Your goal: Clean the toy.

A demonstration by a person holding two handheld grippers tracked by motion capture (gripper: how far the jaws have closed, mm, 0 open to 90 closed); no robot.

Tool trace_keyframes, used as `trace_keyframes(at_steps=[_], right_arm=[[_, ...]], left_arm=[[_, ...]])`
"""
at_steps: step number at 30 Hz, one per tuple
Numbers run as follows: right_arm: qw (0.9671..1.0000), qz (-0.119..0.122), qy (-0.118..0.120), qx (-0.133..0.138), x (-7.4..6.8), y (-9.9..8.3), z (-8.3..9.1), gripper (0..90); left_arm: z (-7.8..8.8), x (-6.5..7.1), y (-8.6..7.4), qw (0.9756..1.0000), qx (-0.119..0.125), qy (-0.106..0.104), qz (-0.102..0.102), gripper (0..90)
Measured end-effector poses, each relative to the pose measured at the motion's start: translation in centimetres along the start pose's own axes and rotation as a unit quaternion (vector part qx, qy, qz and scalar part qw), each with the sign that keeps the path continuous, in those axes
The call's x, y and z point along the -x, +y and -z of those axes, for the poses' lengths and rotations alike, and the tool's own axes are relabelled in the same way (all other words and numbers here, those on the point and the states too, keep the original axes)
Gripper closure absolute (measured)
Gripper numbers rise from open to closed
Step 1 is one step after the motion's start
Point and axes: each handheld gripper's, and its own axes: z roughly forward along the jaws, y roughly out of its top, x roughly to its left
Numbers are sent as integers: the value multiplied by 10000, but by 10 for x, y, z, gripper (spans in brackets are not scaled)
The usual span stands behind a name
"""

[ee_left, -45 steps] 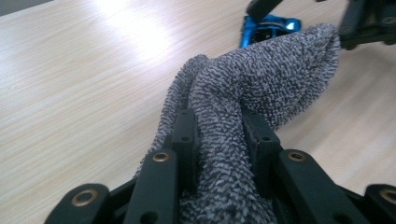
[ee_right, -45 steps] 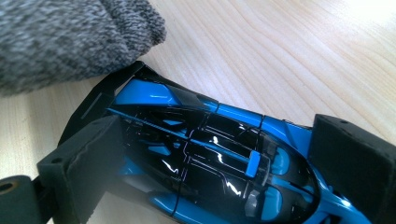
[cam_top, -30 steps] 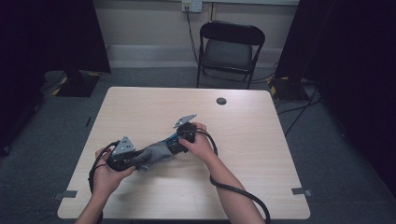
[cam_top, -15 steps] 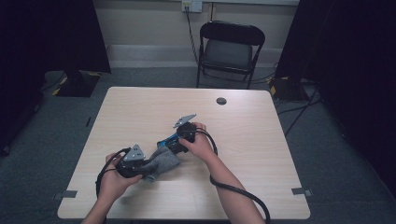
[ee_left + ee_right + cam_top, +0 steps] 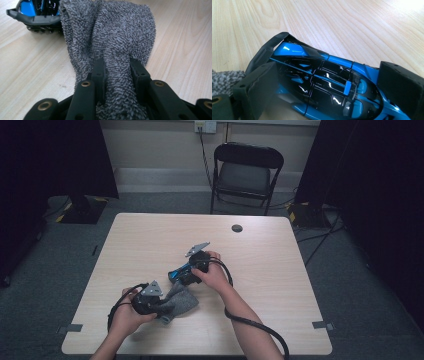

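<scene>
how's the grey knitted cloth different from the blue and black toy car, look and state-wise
The grey knitted cloth is soft, matte and bunched into folds; the blue and black toy car is hard, glossy and keeps its shape. The left tool pinches the cloth; the right tool clamps the car across its body. Both rest on the wooden table.

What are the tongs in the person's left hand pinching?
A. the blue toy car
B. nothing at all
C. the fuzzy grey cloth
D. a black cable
C. In the left gripper view the two black jaws of the left tongs squeeze a bunched fold of the fuzzy grey cloth, while the blue toy car sits between the jaws of the right tongs.
</scene>
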Motion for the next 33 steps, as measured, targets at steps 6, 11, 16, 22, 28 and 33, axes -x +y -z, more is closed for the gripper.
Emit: trace_keyframes(at_steps=[6,11,16,22,28,33], right_arm=[[10000,1,-3,8,0,0,0,28],[10000,-1,-1,3,0,0,0,28],[10000,4,2,3,0,0,0,28],[10000,3,-1,14,0,0,0,28],[10000,5,2,8,0,0,0,28],[10000,7,-1,3,0,0,0,28]], left_arm=[[-3,1,-1,9999,31,-126,6,693],[-5,3,1,9998,13,-212,-1,692],[-1,-5,0,10000,-5,5,74,693],[7,-19,-4,9992,-4,305,268,694],[11,-32,-7,9974,71,662,281,699],[12,-40,-8,9957,104,857,350,701]])
